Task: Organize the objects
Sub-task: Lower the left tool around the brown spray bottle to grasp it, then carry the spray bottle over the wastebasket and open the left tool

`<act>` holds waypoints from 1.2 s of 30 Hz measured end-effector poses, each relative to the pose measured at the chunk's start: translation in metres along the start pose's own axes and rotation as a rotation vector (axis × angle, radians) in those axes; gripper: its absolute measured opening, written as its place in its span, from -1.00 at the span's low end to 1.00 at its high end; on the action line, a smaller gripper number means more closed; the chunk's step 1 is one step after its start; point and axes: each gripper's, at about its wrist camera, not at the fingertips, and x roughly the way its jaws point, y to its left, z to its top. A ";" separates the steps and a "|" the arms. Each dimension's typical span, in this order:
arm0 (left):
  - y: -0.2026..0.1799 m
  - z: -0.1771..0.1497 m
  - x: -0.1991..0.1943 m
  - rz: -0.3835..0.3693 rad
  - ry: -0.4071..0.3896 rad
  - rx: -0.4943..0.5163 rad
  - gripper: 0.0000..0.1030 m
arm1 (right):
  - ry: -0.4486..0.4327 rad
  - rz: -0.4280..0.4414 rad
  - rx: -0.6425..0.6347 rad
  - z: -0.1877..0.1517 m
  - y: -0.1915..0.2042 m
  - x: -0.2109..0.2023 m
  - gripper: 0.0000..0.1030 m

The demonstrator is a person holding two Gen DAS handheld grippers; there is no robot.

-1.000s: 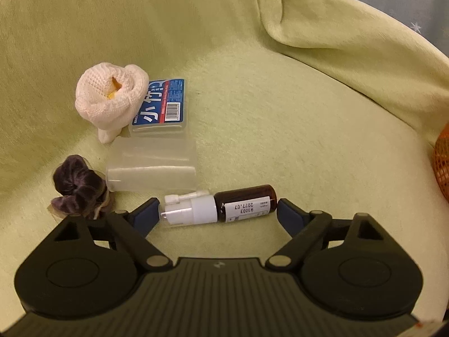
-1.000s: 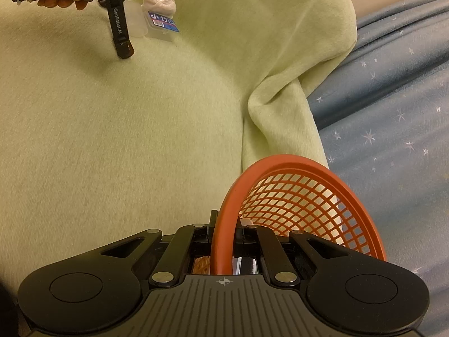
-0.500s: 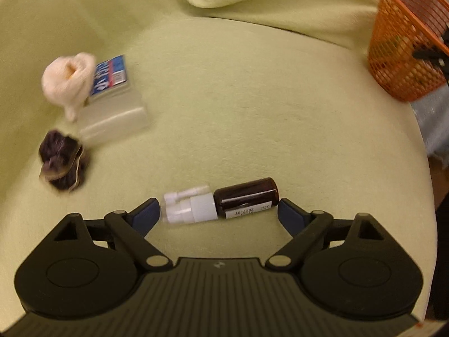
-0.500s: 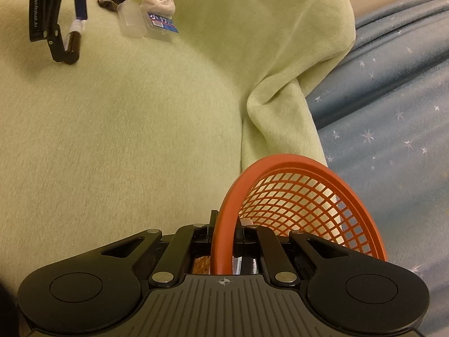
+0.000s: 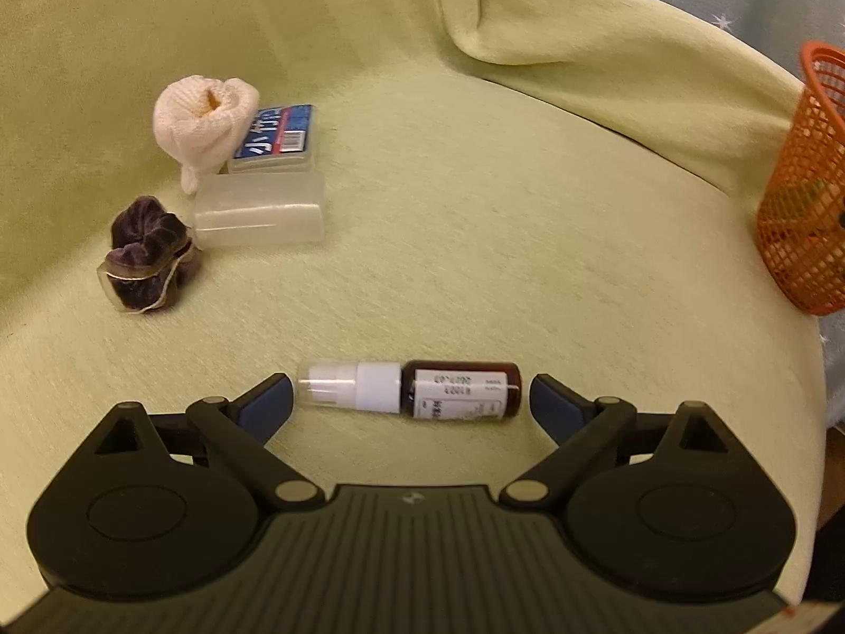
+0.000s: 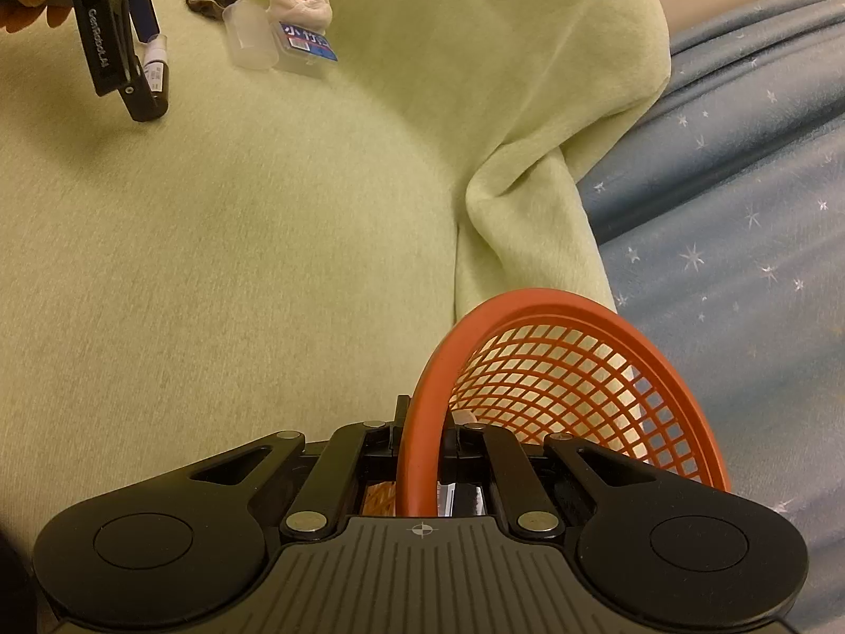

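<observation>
Left tongs [image 5: 411, 402] are opening around a white-labelled brown bottle [image 5: 409, 391], untouched; a blue-labelled box [image 5: 274, 140] lies beyond. Right tongs [image 6: 422, 436] pinch the orange basket [image 6: 554, 370] rim.

On the blanket [image 5: 475, 222], the bottle [image 5: 412, 388] lies on its side as landmark. Behind it to the left sit the scrunchie [image 5: 148, 259], the clear box [image 5: 259, 208], then the labelled box [image 5: 277, 137] with the rolled cloth [image 5: 203, 119] leaning on it. Far right of the bottle stands the basket [image 5: 808, 201], at the blanket's edge.
</observation>
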 end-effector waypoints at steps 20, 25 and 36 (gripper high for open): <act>-0.009 0.003 -0.016 -0.015 0.009 0.113 0.68 | -0.001 0.001 0.000 0.001 0.002 -0.001 -0.95; -0.012 0.013 -0.025 -0.018 0.018 0.133 0.68 | -0.002 0.001 0.002 0.001 0.002 -0.001 -0.96; -0.038 0.047 -0.056 -0.081 -0.042 0.190 0.68 | -0.001 0.004 0.001 0.000 0.001 -0.001 -0.95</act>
